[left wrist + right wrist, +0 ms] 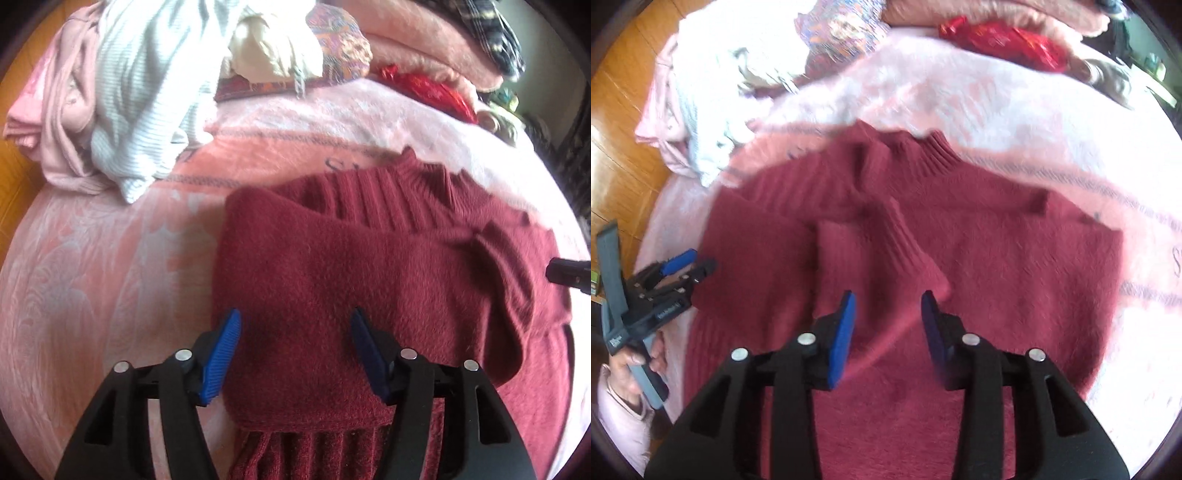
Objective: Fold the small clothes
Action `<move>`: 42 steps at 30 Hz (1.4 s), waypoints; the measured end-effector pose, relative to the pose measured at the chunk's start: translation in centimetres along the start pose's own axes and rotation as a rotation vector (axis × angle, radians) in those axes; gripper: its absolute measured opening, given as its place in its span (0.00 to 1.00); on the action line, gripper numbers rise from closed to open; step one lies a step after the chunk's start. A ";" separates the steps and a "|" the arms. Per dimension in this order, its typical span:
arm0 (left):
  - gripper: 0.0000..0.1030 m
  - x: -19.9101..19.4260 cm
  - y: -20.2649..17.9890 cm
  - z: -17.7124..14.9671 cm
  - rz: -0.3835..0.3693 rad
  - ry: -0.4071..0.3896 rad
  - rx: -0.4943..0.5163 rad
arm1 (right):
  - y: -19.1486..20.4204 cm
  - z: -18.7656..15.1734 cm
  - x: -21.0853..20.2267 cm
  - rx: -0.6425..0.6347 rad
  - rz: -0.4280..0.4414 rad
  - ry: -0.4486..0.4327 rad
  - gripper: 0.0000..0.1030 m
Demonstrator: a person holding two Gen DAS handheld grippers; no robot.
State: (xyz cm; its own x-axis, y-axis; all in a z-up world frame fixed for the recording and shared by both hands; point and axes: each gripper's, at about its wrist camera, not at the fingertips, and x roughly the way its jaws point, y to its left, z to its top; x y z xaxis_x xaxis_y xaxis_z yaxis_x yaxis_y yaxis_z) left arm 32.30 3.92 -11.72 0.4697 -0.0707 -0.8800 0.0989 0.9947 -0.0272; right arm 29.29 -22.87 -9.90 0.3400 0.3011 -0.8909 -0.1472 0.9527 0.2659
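Nearest the left wrist camera, the left gripper [295, 321] hangs over the lower left part of a dark red knitted sweater [369, 266], its blue-padded jaws standing well apart with nothing pressed between them; the fuzzy knit shows in the gap below. In the right wrist view the right gripper [888, 306] is likewise poised above the middle of the sweater [997, 266], jaws apart and clamped on nothing, just over a sleeve [894, 236] that is folded in across the chest. The sweater lies on a pink patterned blanket [92, 277] spread over a bed, ribbed collar [399, 199] pointing away from the cameras and ribbed hem toward them. At the blanket's far left corner sits a heap of clothes: a white ribbed garment [147, 92] draped over a pale pink one [55, 110]. Beyond them lie a patterned multicoloured cloth [340, 44], a shiny red item [436, 92] and a thick folded pink blanket [424, 40]. In the right wrist view a hand [631, 365] in a pale pink sleeve grips the left gripper's handle by the bed's edge, above a wooden floor [624, 122].
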 end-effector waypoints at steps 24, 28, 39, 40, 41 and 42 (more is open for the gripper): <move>0.66 0.5 0.4 -0.6 0.014 0.039 -0.015 | -4.9 -5.0 -3.9 0.069 -0.033 0.012 0.16; 0.66 0.5 -1.2 -0.5 0.017 0.041 0.004 | -8.3 -8.0 -4.9 0.103 -0.076 0.083 0.35; 0.70 0.8 -4.5 -0.5 0.016 0.037 0.040 | -12.0 -6.1 -1.0 0.236 -0.003 0.093 0.46; 0.70 0.9 -4.6 -0.5 0.017 0.039 0.043 | -11.9 -6.0 -0.8 0.233 0.008 0.094 0.37; 0.70 1.1 -4.7 -0.6 0.019 0.041 0.046 | -11.6 -5.9 -0.8 0.221 0.016 0.096 0.25; 0.70 1.2 -4.7 -0.7 0.024 0.042 0.048 | -11.4 -5.8 -1.0 0.202 0.011 0.091 0.19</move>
State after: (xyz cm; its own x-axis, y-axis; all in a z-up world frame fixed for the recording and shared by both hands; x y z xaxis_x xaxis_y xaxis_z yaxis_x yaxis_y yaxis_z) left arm 31.81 -0.75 -12.97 0.4354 -0.0426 -0.8992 0.1308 0.9913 0.0164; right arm 25.24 -34.31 -14.17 0.2533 0.3152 -0.9146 0.0420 0.9410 0.3359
